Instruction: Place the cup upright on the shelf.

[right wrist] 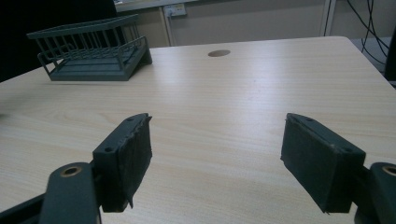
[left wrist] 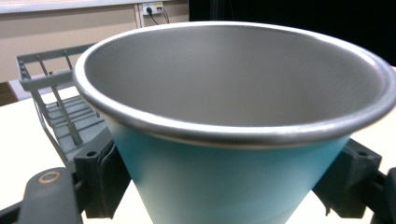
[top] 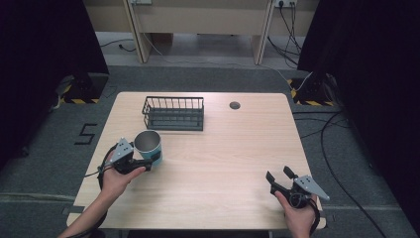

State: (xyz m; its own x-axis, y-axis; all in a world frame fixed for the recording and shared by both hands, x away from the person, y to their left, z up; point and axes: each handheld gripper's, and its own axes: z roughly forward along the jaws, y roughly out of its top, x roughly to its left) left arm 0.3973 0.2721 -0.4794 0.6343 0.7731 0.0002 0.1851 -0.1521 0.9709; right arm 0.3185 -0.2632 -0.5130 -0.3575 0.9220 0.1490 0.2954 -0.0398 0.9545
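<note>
Left hand-held gripper (top: 143, 162) clamped on teal metal cup (top: 148, 147), near-left of table (top: 223, 148); right hand-held gripper (top: 278, 176) apart, near-right.

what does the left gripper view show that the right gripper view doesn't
Left gripper view alone: the cup, teal outside and grey metal inside, clamped between the left gripper fingers.

Right gripper view alone: the right gripper open with nothing between its fingers, and the round hole in the table.

Both: the grey wire rack standing on the pale wooden table.
</note>
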